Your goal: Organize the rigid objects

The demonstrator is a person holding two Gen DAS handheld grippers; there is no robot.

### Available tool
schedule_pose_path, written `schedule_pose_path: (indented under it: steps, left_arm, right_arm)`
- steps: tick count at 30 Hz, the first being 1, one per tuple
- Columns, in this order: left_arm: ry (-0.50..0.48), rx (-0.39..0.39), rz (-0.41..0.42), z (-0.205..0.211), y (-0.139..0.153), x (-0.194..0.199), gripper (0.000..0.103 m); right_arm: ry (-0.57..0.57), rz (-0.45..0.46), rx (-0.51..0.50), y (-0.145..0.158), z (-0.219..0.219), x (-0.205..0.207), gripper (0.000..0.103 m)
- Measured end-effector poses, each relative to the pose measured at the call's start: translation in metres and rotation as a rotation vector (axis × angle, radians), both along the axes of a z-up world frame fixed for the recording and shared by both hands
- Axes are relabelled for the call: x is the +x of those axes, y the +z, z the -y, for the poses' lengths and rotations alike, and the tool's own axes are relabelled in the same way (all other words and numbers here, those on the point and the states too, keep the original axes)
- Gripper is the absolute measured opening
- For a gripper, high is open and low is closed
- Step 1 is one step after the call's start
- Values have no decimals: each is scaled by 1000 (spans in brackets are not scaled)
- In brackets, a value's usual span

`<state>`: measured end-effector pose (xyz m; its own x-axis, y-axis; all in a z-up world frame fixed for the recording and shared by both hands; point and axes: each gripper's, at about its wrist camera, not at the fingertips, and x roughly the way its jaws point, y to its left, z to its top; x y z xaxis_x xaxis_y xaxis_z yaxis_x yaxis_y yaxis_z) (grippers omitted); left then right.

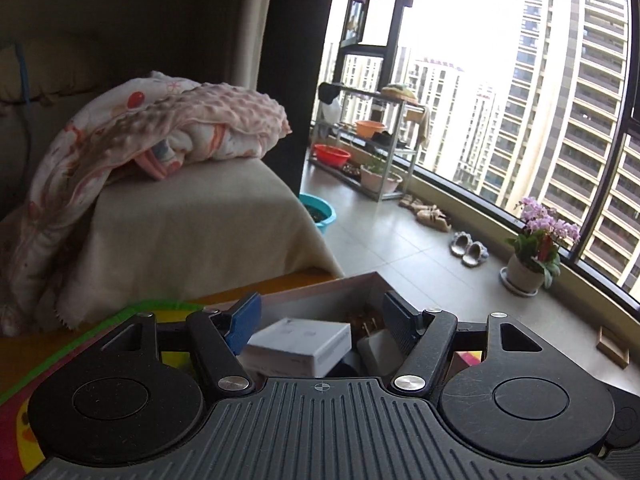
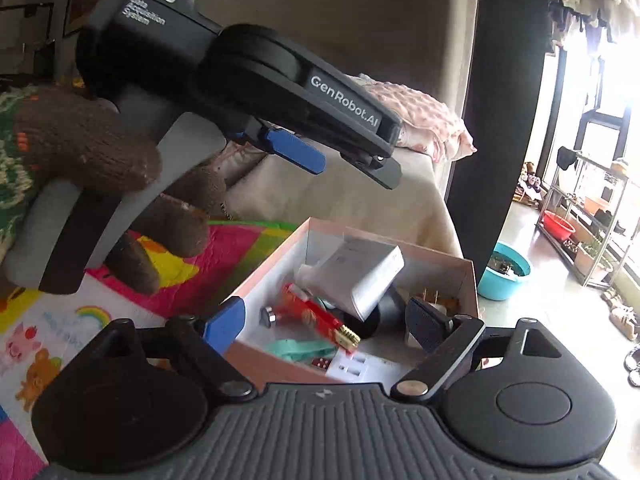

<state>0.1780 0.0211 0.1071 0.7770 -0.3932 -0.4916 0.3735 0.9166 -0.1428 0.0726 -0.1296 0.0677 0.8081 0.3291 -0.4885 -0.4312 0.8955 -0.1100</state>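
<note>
A: While both grippers hung over the pink box [image 2: 400, 254], neither held anything. L gripper [image 1: 320, 322] had its jaws spread, nothing btwn the pads. R gripper [image 2: 326, 326] same, released and empty.

B: Where were the rigid objs?

A: Already in the box, on the play mat [image 2: 168, 276] by the sofa [image 1: 192, 220]. White carton [image 2: 360, 276] was tilted on top of the pile, leaning on smth dark. Red stick-shaped item [image 2: 316, 316] lay flat on the box floor, long axis running from far-left to near-right in the R wrist view. Also a teal piece [image 2: 300, 348] near the front wall.

B: Which hand was nearer?

A: R, I'd say. Box sat right ahead of and below its fingers, red item just past the left pad. L gripper was higher and tilted down, gloved hand [image 2: 80, 140] on its grip.

B: Progress?

A: Looked mostly done, can't confirm more items outside.
</note>
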Motion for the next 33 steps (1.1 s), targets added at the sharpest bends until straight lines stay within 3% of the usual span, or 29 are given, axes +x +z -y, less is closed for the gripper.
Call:
schedule_pose_path:
  steps: [4, 9, 13, 15, 16, 17, 20, 33]
  left_arm:
    - [96, 40, 20, -24, -21, -65, 72]
    - [153, 97, -87, -46, -58, -144, 72]
    - [277, 173, -119, -48, -85, -186, 72]
    - [297, 139, -188, -49, -99, -189, 72]
    - [316, 116, -183, -49, -105, -191, 76]
    - [326, 119, -155, -45, -106, -194, 78]
    - [341, 182, -135, -27, -109, -194, 82]
    - [399, 170, -121, -3, -113, -183, 85]
  right_arm:
    - [-53, -51, -41, -25, 11, -30, 88]
    - [-141, -170, -11, -48, 28, -48, 88]
    - [-196, -274, 13, -63, 31, -54, 88]
    - [-241, -280, 20, -70, 32, -54, 93]
    - [-269, -278, 19, -72, 33, -53, 102]
    - [-285, -284, 30, -74, 35, -51, 103]
    - [-289, -304, 47, -74, 38, -49, 103]
    - [-300, -222, 68, -78, 40, -53, 103]
